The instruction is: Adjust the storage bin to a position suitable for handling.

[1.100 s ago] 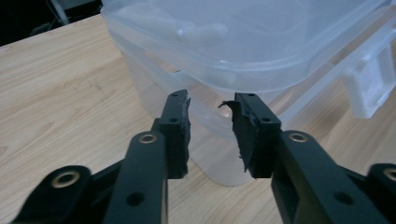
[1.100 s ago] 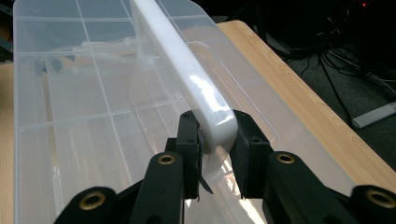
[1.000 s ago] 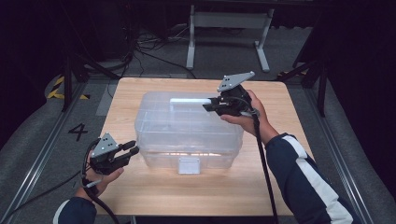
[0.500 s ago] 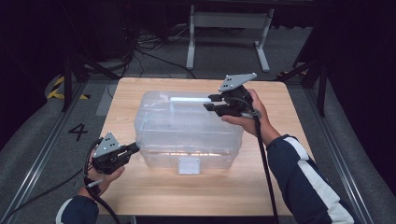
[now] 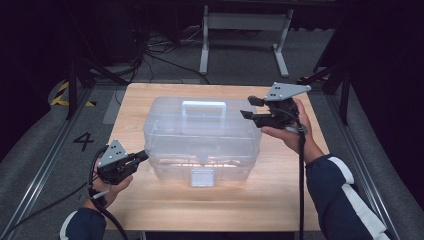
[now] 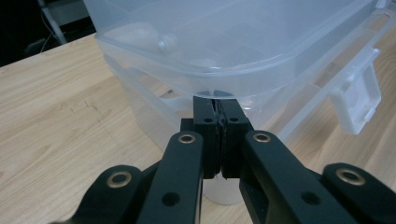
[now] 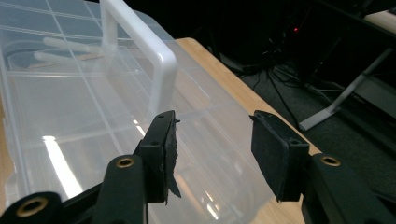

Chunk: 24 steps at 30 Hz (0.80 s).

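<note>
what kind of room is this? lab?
Likely a lab recording bay: a lone wooden table on grey carpet, cables across the floor, a floor mark "4", and a metal stand behind.

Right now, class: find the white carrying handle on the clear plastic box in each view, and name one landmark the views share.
High view: handle at centre, on the lid's far half.
Left gripper view: not in it.
Right gripper view: handle upper left, upright above the lid.
Shared landmark: the clear plastic box.

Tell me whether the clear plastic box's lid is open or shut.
Shut. The lid lies flat on the clear plastic box, its rim meeting the base all round, and the front latch hangs down over the base.
</note>
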Each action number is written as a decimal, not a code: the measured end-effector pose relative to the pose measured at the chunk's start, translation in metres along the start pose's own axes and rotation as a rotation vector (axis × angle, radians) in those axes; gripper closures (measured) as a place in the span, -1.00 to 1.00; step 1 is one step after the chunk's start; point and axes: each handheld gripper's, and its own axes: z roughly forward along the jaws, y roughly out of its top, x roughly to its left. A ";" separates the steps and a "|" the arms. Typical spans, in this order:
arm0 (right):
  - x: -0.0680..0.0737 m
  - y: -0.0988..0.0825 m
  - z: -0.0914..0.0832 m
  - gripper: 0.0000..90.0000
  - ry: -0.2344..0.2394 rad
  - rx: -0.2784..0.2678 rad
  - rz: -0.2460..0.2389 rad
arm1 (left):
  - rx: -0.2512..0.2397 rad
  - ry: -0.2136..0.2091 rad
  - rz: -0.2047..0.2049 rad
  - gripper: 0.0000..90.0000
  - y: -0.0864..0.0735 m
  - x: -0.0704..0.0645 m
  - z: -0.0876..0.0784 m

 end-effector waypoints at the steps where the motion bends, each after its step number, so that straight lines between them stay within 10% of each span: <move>1: -0.002 -0.003 -0.004 0.13 -0.007 -0.008 0.003 | -0.002 0.001 0.002 0.96 0.001 0.000 0.000; 12: -0.012 -0.053 -0.038 0.12 -0.075 -0.002 0.049 | -0.013 -0.003 0.007 0.97 0.005 0.002 -0.002; 24: 0.000 -0.111 -0.029 0.06 -0.045 0.052 0.072 | -0.032 -0.001 0.002 0.97 0.010 0.004 -0.003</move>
